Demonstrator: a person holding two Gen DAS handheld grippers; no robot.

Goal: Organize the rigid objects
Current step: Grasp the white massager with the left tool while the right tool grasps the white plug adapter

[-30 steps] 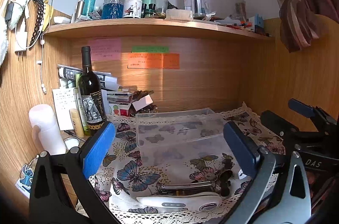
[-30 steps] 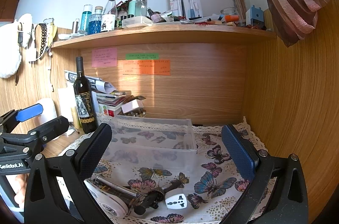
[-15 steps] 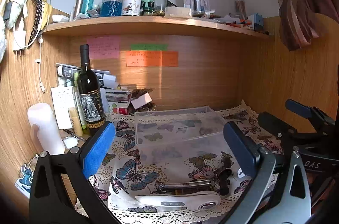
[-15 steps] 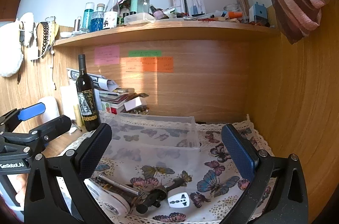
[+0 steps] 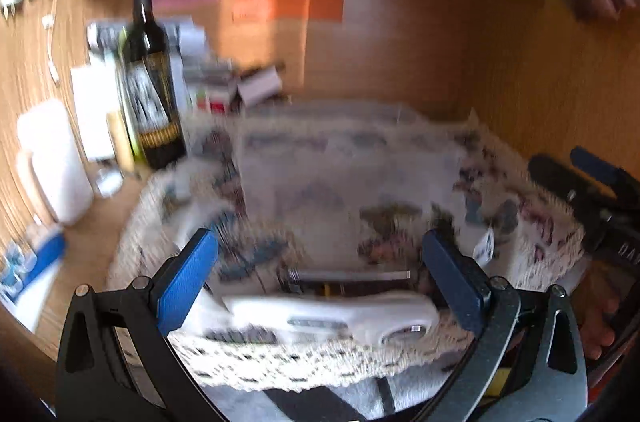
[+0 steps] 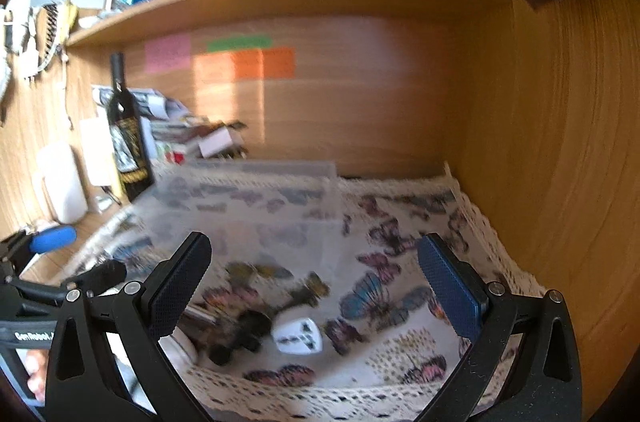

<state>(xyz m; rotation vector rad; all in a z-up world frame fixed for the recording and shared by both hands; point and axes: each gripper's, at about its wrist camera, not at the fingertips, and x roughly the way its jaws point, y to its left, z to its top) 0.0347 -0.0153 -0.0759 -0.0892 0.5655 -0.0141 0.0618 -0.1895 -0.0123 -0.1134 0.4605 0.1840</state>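
Left gripper (image 5: 318, 272): jaws spread wide, nothing between the 2 blue pads. Directly ahead of and just below the pad line lies a white handheld device (image 5: 332, 316), long axis across the jaw gap; this orientation suits a pinch across its narrow width, so it is judged the likely first pick. A slim metal rod (image 5: 352, 276) lies just beyond it, parallel.

Right gripper (image 6: 314, 276): jaws equally wide, holding nothing. Just ahead, slightly left of centre, sits a white travel adapter (image 6: 298, 336); left of that, a dark object (image 6: 240, 336), possibly a small tool, though motion blur prevents identification.

All 4 items lie loose on the butterfly cloth (image 6: 400, 302), clustered at its near edge, within reach of either gripper.

Beyond both grippers stands a clear plastic organizer box (image 6: 256, 206), apparently unfilled; judged the destination, placed centrally so either hand can drop into it.

Far left of both grippers: a wine bottle (image 5: 150, 78), upright against the wall.
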